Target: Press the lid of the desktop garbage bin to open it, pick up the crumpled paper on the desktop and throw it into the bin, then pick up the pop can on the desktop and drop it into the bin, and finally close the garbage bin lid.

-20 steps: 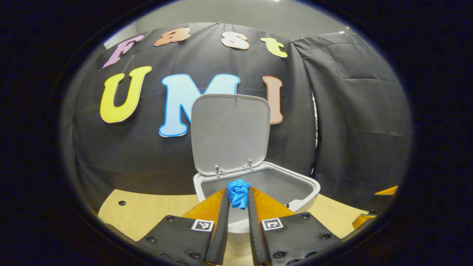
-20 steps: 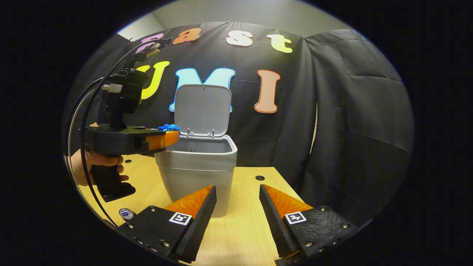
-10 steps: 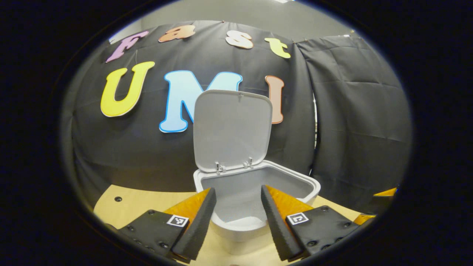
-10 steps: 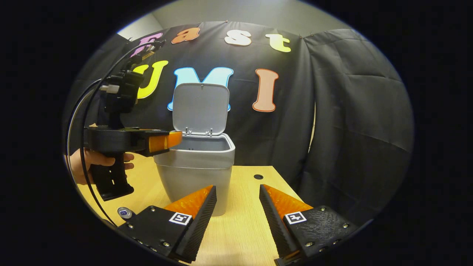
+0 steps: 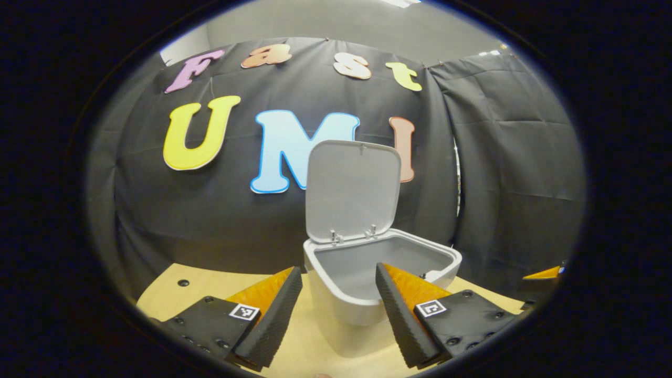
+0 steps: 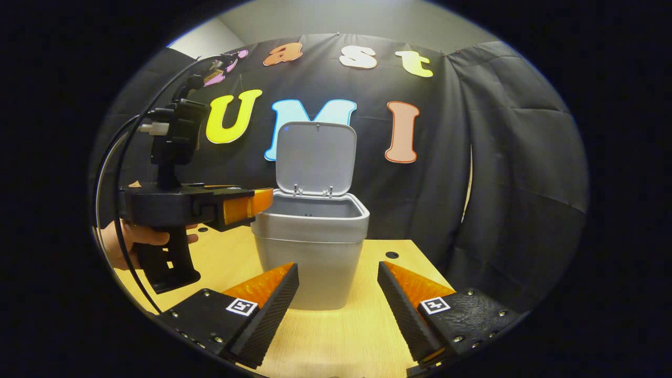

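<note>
Garbage bin (image 6: pixel 310 252) stands on the wooden bench (image 6: pixel 336 336) close to the black cloth wall (image 6: pixel 514 173), its lid (image 6: pixel 316 157) swung up on two hinges at the back rim and standing nearly upright, so the mouth is uncovered. In the left gripper view the bin (image 5: pixel 367 294) sits slightly right of centre just beyond the fingertips, with its pale inside showing and the lid (image 5: pixel 353 189) raised behind it. The left gripper (image 5: pixel 338 273) has its fingers spread wide with nothing between them. In the right gripper view that same left gripper (image 6: pixel 262 199) hangs level beside the bin's rim on the left, its tip just at the rim, held from below by a hand (image 6: pixel 123 239); cables (image 6: pixel 113 173) loop up behind it. The right gripper (image 6: pixel 338 270) sits low in front of the bin, fingers spread apart and holding nothing, with bare bench between them. Small dark holes (image 6: pixel 391 255) dot the bench top near the bin.
</note>
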{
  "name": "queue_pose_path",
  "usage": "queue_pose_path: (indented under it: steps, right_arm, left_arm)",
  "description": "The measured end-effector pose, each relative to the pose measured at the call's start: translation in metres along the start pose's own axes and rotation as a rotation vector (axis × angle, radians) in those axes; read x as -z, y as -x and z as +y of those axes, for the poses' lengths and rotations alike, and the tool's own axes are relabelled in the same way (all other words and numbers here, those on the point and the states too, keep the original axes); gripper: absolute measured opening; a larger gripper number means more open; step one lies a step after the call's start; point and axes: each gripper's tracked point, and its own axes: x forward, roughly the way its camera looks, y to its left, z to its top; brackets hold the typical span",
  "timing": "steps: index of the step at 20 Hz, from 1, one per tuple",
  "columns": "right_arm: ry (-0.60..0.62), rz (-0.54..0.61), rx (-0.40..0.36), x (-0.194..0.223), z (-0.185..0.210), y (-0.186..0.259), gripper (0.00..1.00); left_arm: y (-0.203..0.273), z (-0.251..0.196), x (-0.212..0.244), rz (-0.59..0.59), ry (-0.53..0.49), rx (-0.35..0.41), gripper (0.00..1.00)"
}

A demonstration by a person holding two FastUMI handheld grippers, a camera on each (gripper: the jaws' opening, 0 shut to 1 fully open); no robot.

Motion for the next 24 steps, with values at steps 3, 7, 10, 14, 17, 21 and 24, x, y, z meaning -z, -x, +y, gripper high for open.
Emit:
queue_pose_path:
  steps: [3,7,10,14,17,21,24]
  right_arm:
    - [-0.002,0.014,-0.057,0.003,0.022,0.0,0.94]
    - [0.03,0.03,-0.14,0.009,0.057,0.005,0.96]
    - [0.058,0.057,-0.223,0.02,0.088,0.009,0.96]
    - [0.063,0.088,-0.306,0.033,0.124,0.015,0.97]
    - [0.07,0.102,-0.35,0.038,0.146,0.015,0.95]
    - [0.085,0.131,-0.397,0.05,0.169,0.015,0.95]
    - [0.09,0.157,-0.423,0.06,0.185,0.015,0.95]
  left_arm:
    - [0.021,0.021,-0.001,-0.008,-0.001,-0.036,0.94]
    - [0.052,0.047,0.0,-0.012,-0.005,-0.083,0.93]
    - [0.078,0.066,-0.002,-0.017,-0.004,-0.113,0.95]
    - [0.108,0.092,0.002,-0.009,0.007,-0.143,0.93]
    - [0.126,0.107,0.008,0.003,0.025,-0.16,0.93]
    - [0.147,0.123,0.018,0.022,0.029,-0.174,0.93]
    - [0.163,0.135,0.021,0.028,0.024,-0.179,0.95]
